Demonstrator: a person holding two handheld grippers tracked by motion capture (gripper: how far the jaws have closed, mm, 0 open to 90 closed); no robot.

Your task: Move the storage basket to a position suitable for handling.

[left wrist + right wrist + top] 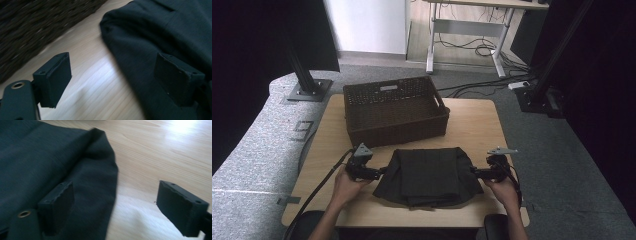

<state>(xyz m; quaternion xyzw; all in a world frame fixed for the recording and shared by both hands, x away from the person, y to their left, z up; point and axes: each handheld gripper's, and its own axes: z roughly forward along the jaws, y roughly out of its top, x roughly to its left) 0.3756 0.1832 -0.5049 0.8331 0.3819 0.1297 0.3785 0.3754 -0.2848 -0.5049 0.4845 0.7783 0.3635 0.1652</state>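
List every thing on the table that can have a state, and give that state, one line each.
dark garment: folded, lying flat on the table in front of the basket.
wicker basket: upright, nothing seen inside.
left gripper: jaws open, at the garment's left edge, pads not pressing on it.
right gripper: jaws open, at the garment's right edge, pads not pressing on it.
table: bears garment and basket.

The basket (37, 27) is smeared by motion blur in the left gripper view. The folded cloth (37, 157) runs off the frame edge in both gripper views.
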